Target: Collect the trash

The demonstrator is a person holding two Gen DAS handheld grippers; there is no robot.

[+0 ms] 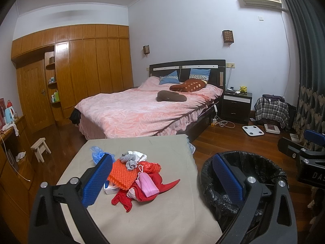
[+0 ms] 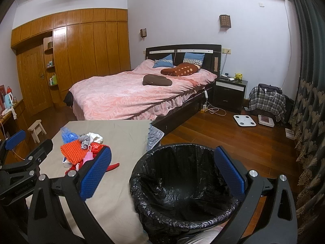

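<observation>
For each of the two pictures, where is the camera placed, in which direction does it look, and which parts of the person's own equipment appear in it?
Left wrist: sits on the left gripper, looks across the table at the trash pile toward the bed; its open blue fingers frame the view, right gripper at the right edge.
Right wrist: sits on the right gripper, above the bin, facing the bed; left gripper at the left edge.
Shared: table, pile, bin, bed.

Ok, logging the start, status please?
Left gripper open, empty, right gripper open, empty. Mixed trash pile untouched on grey-covered table. Black-lined round bin empty alongside. Nothing blocking.
</observation>
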